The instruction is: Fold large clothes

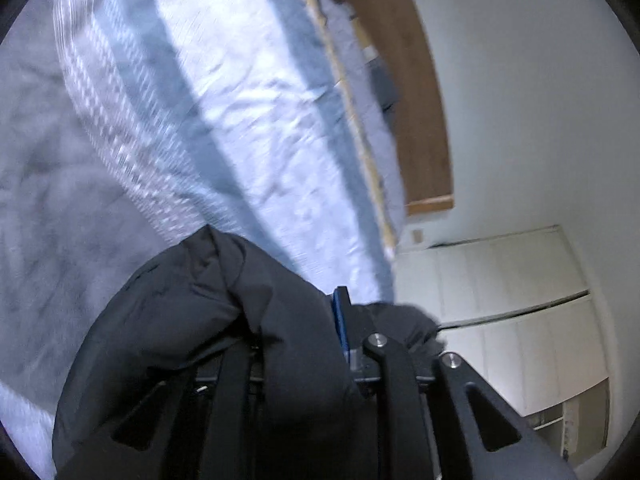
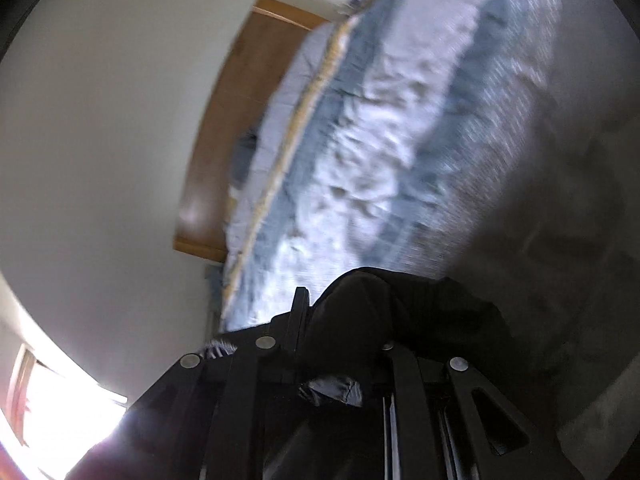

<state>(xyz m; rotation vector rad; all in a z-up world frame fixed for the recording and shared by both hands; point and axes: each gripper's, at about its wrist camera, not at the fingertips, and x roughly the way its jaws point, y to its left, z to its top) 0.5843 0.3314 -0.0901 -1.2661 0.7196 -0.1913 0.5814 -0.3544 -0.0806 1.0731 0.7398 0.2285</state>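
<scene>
A large black garment [image 1: 208, 320] is bunched over my left gripper [image 1: 320, 320] and hides its left finger. The blue pad of the other finger [image 1: 341, 320] presses against the cloth, so the left gripper is shut on the garment, lifted above the bed. In the right wrist view the same black garment [image 2: 384, 312] drapes over my right gripper [image 2: 320, 320], which is shut on a fold of it beside the dark finger [image 2: 300, 320]. Both views are tilted and blurred.
A bed with a light blue and white striped quilt [image 1: 248, 112] lies below; it also shows in the right wrist view [image 2: 380, 152]. A wooden headboard [image 1: 408, 92] stands against a white wall. White wardrobe doors [image 1: 512, 304] are at the right. A bright window [image 2: 60, 408] is at the lower left.
</scene>
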